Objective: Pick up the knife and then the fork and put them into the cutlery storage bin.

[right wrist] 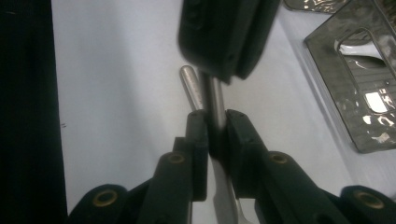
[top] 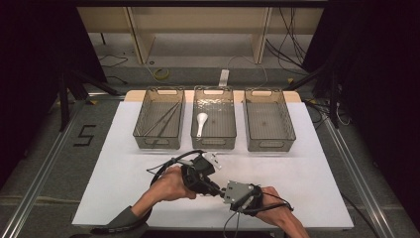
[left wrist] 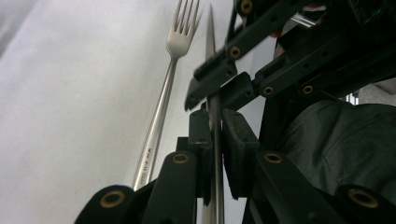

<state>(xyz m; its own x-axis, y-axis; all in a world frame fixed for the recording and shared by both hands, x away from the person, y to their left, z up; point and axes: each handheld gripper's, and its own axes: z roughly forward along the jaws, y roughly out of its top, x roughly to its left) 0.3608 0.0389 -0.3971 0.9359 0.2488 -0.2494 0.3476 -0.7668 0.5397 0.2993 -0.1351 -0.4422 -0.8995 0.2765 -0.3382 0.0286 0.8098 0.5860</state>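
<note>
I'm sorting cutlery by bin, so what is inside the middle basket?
A white spoon lies in the middle basket, bowl toward the far end. The rest of its mesh floor looks bare; the strip behind the near wall is hard to see.

A white tabletop (top: 124, 163) is seen, with a strip of bare wood exposed along its far edge. Three clear plastic bins are set directly on it in a row across the far half: the left bin (top: 159, 118), the middle bin (top: 213, 118) and the right bin (top: 269, 120), each just beside the next. The near half is left as plain white surface.
</note>
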